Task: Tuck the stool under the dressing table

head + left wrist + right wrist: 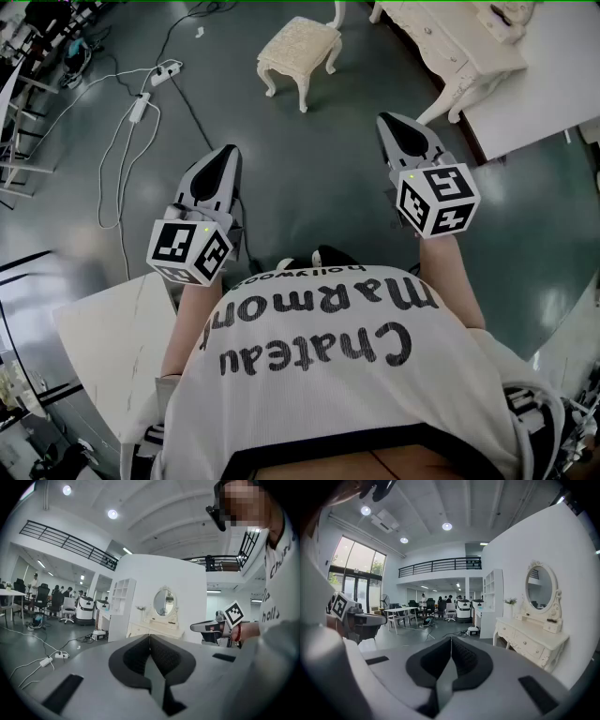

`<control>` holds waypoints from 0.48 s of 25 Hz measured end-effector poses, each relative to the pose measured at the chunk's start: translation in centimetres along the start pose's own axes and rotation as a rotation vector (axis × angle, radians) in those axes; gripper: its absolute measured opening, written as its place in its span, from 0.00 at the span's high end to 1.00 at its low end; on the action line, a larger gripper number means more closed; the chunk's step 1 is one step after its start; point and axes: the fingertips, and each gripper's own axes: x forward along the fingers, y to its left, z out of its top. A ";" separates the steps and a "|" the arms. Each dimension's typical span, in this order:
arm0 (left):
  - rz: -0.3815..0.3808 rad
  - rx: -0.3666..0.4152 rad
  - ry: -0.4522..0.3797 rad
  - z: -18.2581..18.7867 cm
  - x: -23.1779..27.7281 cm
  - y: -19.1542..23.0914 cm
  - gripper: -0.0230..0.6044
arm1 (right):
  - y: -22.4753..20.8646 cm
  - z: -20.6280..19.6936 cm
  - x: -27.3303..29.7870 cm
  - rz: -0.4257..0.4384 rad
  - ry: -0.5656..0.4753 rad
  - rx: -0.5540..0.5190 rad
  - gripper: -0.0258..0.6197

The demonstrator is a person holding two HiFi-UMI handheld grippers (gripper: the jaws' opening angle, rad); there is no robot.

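Currently the left forearm (187,323) and right forearm (452,272) are reaching forward, side by side and well apart.
- Left gripper (228,152): pointing ahead and slightly down, jaws pressing together on nothing.
- Right gripper (395,122): doing likewise, jaws meeting empty.
- Stool (298,49): standing on the floor (309,169) ahead, apart from the dressing table (450,52) at right, not under it.
- Dressing table: running off the head view's top edge.
- Upper arms: hiding behind the shirt (328,384).
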 end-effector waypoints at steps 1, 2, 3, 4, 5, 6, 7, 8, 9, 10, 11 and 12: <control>0.002 0.001 -0.001 0.0 0.2 0.0 0.93 | -0.3 -0.1 0.1 0.000 0.000 0.003 0.92; 0.005 0.002 -0.002 0.0 0.4 0.1 0.93 | -0.5 -0.1 0.2 -0.001 0.000 0.005 0.92; 0.008 0.002 -0.004 0.0 0.5 0.1 0.93 | -0.8 -0.1 0.3 -0.001 -0.002 0.007 0.92; 0.012 0.000 -0.007 0.1 0.8 0.1 0.93 | -1.1 -0.1 0.4 0.000 -0.004 0.008 0.92; 0.018 -0.003 -0.011 0.1 1.0 0.1 0.93 | -1.5 0.0 0.5 0.000 -0.007 0.007 0.92; 0.024 -0.005 -0.016 0.2 1.2 0.2 0.93 | -1.9 0.1 0.6 0.002 -0.011 0.005 0.92; 0.030 -0.004 -0.022 0.3 1.5 0.1 0.93 | -2.3 0.2 0.6 0.005 -0.015 0.000 0.92; 0.037 -0.001 -0.029 0.4 1.7 0.1 0.93 | -2.7 0.3 0.7 0.007 -0.019 -0.004 0.92; 0.045 0.002 -0.036 0.6 1.9 0.1 0.93 | -3.1 0.4 0.8 0.010 -0.023 -0.007 0.92; 0.053 0.004 -0.045 0.7 2.1 0.1 0.93 | -3.6 0.5 1.0 0.014 -0.027 -0.007 0.92; 0.063 0.003 -0.053 0.7 2.3 0.1 0.93 | -4.0 0.5 1.1 0.019 -0.030 -0.001 0.92; 0.073 -0.001 -0.060 0.6 2.4 0.0 0.93 | -4.3 0.4 1.3 0.028 -0.032 0.008 0.92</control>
